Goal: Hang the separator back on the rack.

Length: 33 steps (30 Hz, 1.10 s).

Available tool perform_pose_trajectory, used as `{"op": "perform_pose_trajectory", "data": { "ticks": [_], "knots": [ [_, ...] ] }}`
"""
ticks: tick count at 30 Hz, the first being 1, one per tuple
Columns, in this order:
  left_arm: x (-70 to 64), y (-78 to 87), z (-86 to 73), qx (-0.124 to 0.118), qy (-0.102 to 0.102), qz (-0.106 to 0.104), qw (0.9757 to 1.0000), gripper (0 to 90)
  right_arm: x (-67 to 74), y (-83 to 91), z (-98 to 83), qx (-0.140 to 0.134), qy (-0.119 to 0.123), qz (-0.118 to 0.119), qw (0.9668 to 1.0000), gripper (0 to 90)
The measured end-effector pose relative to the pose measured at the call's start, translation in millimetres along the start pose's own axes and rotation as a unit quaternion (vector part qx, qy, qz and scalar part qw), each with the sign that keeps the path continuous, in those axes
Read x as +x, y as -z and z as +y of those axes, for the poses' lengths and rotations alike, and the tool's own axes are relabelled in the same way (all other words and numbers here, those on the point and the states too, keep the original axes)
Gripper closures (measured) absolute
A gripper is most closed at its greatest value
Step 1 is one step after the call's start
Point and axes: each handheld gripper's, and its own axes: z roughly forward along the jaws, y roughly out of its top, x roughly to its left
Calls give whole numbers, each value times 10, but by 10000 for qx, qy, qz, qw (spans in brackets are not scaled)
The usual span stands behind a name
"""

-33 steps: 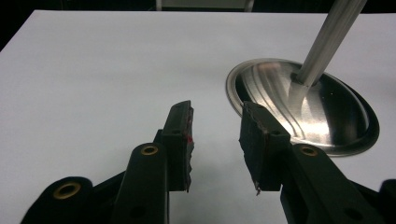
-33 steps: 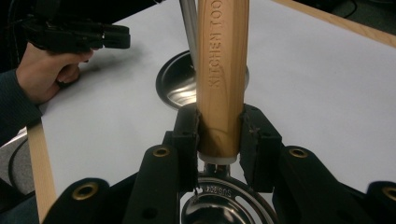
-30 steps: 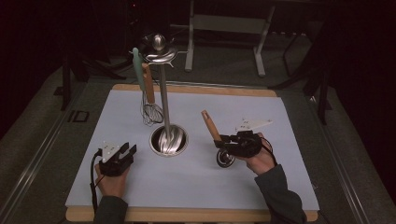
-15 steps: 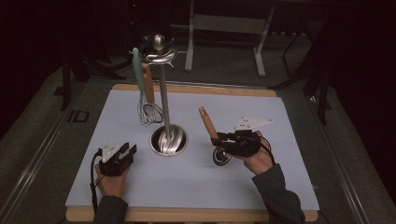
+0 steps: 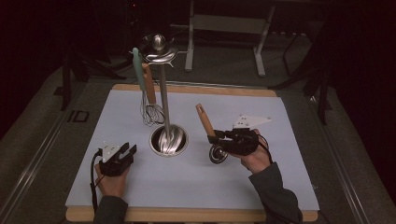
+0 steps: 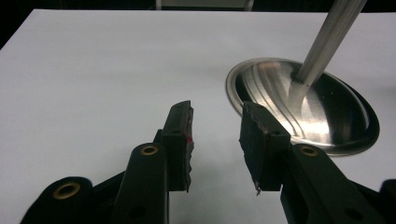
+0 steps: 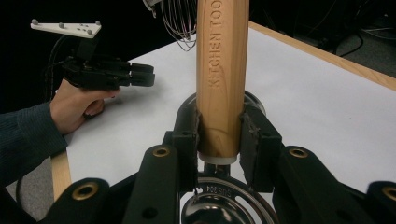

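One utensil gripped, edging toward the stand

1. Grip state. The right gripper has its jaws closed partway on the wooden-handled utensil. In the right gripper view both pads press the lower end of the handle, just above the round metal head. The left gripper holds nothing: its jaws stand apart over the bare white sheet, with a clear gap between the pads.

2. Position. The utensil is to the right of the stand, near its round steel base but not touching it. The head sits low over the sheet, and the handle leans up and away from the person. The left gripper rests on the opposite side of the base, just beside its rim.

3. Change. Compared with a second ago, the right gripper and the utensil are slightly nearer the stand, and the handle tip is a little higher in the high view. The grip is unchanged, and the left gripper has not moved.

4. Meaning. A whisk and a teal-handled tool already hang from the top of the stand. The utensil is therefore probably being carried there for hanging. That transfer has only begun: the utensil is well below the hooks, and a lift along the pole comes next.
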Motion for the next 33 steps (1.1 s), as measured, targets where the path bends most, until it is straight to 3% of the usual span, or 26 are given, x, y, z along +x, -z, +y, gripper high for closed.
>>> {"op": "perform_pose_trajectory", "data": {
  "ticks": [33],
  "knots": [
    [0,0,1,3,-7,-1,10000,638,122,43,188,-382,149,206,9989,700]
  ]
}}
